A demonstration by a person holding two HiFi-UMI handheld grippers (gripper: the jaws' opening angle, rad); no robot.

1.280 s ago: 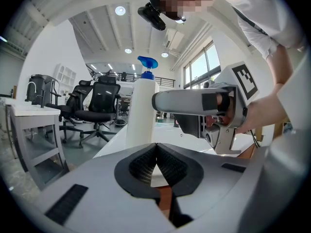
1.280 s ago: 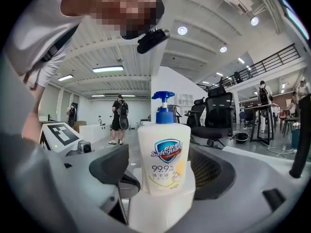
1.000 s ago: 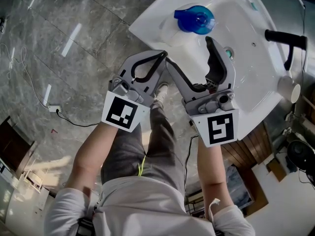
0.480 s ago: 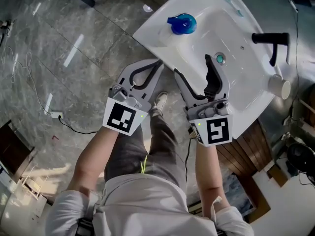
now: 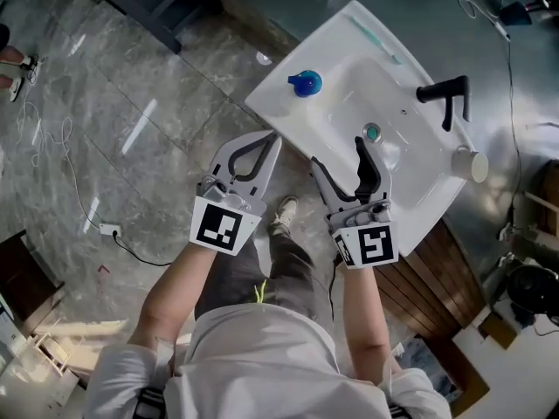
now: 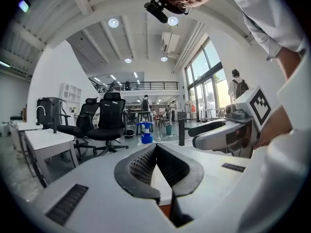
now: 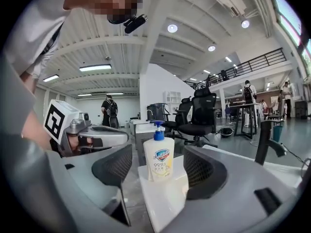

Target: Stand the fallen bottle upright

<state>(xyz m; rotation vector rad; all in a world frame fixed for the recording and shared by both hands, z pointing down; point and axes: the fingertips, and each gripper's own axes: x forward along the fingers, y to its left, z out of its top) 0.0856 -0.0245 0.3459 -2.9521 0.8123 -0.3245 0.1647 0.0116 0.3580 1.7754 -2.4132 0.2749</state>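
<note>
The bottle point(image 7: 159, 157) stands upright on the left corner of the white sink point(image 5: 410, 201), blue pump on top. In the right gripper view it shows in the gap between the jaws but beyond their tips, touching neither. The right gripper point(image 5: 336, 151) hovers over the sink's near edge with its jaws wide apart and empty. The left gripper point(image 5: 273, 138) is just left of it, jaws pressed together on nothing, while a black faucet point(image 5: 445, 94) rises at the far right.
</note>
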